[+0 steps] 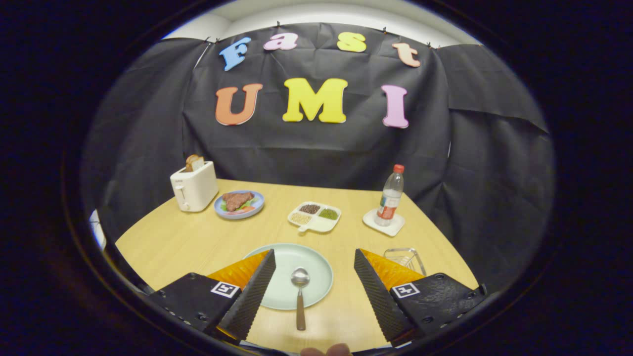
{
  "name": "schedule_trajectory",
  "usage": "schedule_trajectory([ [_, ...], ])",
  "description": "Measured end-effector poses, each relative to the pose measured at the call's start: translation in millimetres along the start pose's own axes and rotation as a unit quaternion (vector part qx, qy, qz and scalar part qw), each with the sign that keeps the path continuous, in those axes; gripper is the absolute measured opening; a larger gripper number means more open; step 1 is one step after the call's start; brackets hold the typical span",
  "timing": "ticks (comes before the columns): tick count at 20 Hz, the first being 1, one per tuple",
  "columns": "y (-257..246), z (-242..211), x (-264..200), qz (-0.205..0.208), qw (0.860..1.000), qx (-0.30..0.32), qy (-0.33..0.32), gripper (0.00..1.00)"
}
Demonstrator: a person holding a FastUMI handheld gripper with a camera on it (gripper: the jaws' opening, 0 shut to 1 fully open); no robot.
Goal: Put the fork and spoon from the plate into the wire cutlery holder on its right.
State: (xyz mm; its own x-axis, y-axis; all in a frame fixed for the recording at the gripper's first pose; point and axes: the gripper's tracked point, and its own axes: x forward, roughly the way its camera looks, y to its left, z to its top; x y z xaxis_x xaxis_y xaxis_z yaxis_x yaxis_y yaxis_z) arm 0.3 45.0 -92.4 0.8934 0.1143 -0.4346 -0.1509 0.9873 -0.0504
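A pale green plate (pixel 311 262) lies on the wooden table just ahead of my fingers. A spoon (pixel 299 294) with a metal bowl and a wooden handle rests on it, bowl on the plate and handle reaching over the near rim toward me. It lies between my two fingers, which touch nothing. My gripper (pixel 313 263) is open and wide apart. The wire cutlery holder (pixel 404 258) stands to the right of the plate, partly hidden behind my right finger (pixel 372 287). No fork can be made out.
Farther back stand a white toaster (pixel 194 187) with bread in it, a blue plate of food (pixel 239 204), a white divided dish of grains (pixel 315 216), and a water bottle (pixel 390 197) on a white coaster. A fingertip of the person shows below the spoon handle.
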Motion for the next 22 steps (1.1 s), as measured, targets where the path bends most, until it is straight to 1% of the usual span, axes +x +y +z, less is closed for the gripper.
schedule_trajectory([
  [3,1.5,-21.6,4.6,0.004,0.997,-0.020,0.078,0.96],
  [6,1.4,-38.7,6.6,0.021,0.989,-0.014,0.148,0.96],
  [8,5.7,-53.2,7.0,0.036,0.980,0.007,0.198,0.96],
  [9,7.6,-63.4,7.6,0.042,0.973,0.022,0.227,0.96],
  [11,11.2,-77.4,7.8,0.047,0.961,0.042,0.268,0.95],
  [12,11.2,-84.0,9.0,0.045,0.958,0.041,0.282,0.96],
  [15,4.2,-101.3,20.0,0.030,0.952,0.027,0.302,0.95],
  [18,7.4,-117.7,30.6,0.033,0.947,0.043,0.317,0.95],
  [19,6.8,-125.0,32.2,0.034,0.943,0.046,0.327,0.90],
  [20,5.7,-131.4,34.6,0.032,0.941,0.047,0.334,0.82],
  [21,5.6,-134.8,36.1,0.030,0.939,0.047,0.339,0.78],
  [22,7.4,-137.6,37.3,0.030,0.938,0.046,0.342,0.70],
])
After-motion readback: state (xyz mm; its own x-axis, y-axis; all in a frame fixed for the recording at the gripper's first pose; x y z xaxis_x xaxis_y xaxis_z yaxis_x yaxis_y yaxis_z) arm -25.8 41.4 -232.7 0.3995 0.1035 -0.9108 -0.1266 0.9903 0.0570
